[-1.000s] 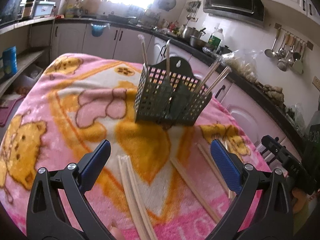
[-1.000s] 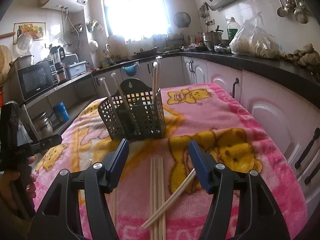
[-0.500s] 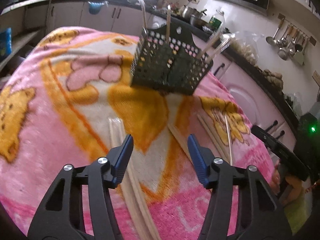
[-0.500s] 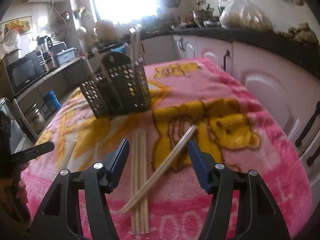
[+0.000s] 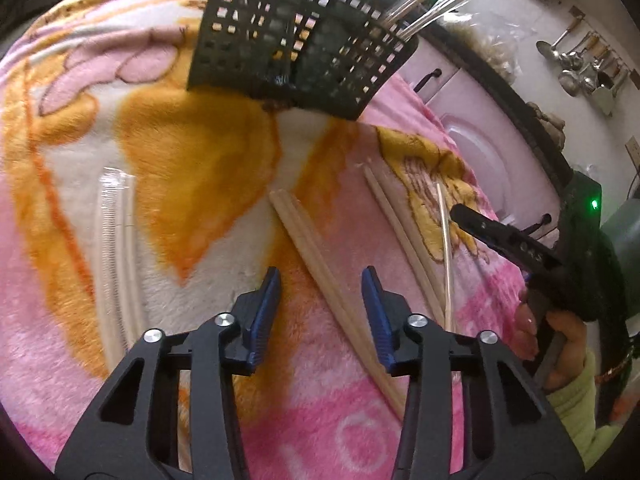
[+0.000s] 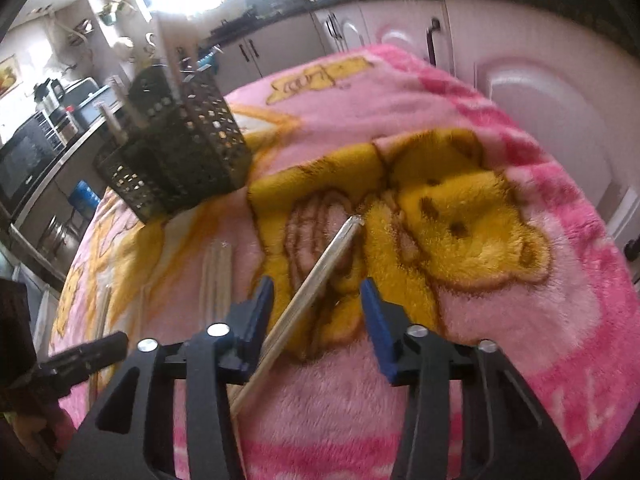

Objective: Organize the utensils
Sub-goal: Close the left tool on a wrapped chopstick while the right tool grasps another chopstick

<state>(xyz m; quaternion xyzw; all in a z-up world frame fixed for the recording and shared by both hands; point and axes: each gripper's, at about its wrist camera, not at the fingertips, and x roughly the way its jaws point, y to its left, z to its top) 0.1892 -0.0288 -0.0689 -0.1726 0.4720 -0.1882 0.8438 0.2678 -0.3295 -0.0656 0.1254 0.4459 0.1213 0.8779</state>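
Nearest in the left wrist view, the left gripper (image 5: 322,312) hangs low over the pink cartoon blanket (image 5: 80,360) with its blue-padded jaws apart, straddling a pair of wooden chopsticks (image 5: 316,264) that lies diagonally between them; whether the pads touch it cannot be told. To its left lies a plastic-wrapped chopstick pair (image 5: 116,256), and to its right another wooden pair (image 5: 400,232) with a thin pale stick (image 5: 446,248) just beside it. In the right wrist view the right gripper (image 6: 316,320) is likewise spread, set over one wrapped chopstick (image 6: 316,280) that runs at a slant, closer to the left finger; several bare sticks (image 6: 216,276) lie just left of it. Farther back on the blanket stands the black perforated utensil basket (image 5: 296,36), already holding a few chopsticks upright. Beyond it run the kitchen cabinets (image 6: 560,92), and ladles (image 5: 572,68) hang on the far right wall.
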